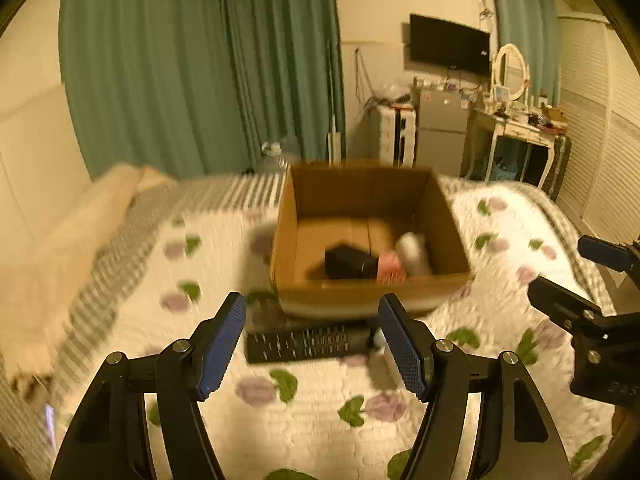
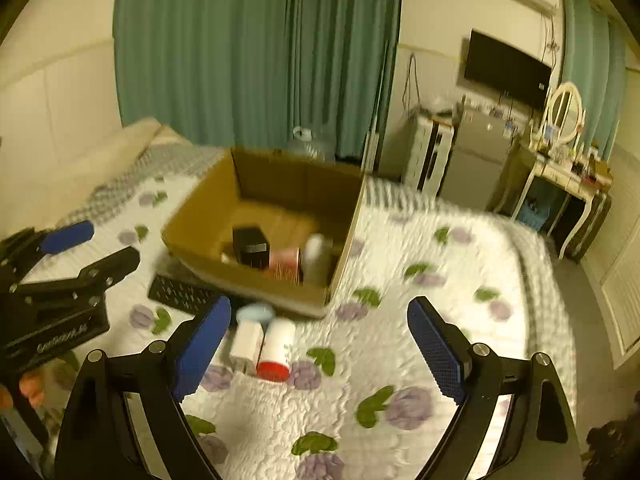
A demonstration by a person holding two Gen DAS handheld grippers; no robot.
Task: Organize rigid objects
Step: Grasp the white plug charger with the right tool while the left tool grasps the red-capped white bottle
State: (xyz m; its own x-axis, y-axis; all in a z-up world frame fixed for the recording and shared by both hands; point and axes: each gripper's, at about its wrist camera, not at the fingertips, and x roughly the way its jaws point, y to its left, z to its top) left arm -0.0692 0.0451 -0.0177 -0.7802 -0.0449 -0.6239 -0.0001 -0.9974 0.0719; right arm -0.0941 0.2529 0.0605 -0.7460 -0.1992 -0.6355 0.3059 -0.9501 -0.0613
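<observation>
I'm working over a bed (image 2: pixel 400 360) with a white flowered quilt, green curtains (image 1: pixel 180 60) behind it. A cardboard box (image 2: pixel 256 280) sits on the quilt and already holds a black box (image 2: pixel 251 247), a pink item (image 2: pixel 285 264) and a white bottle (image 2: pixel 318 258). Left out on the quilt, just in front of the box, are a black remote (image 1: pixel 306 345), a white bottle with a red cap (image 2: pixel 276 350), a small white container (image 2: pixel 246 342) touching it, and a pale blue round thing (image 2: pixel 255 313) behind them.

My left gripper (image 1: pixel 312 344) has its jaws spread wide and empty, with the remote lying between them. My right gripper (image 2: pixel 320 352) is also spread and empty, with the red-capped bottle just inside its left jaw.

My worries: the quilt is soft, so pressing down for the flat remote may sink it and let the jaws slip off. The bottle lies on its side and could roll. Both views are blurred, so my aim is uncertain, and the two grippers are close enough to collide.
</observation>
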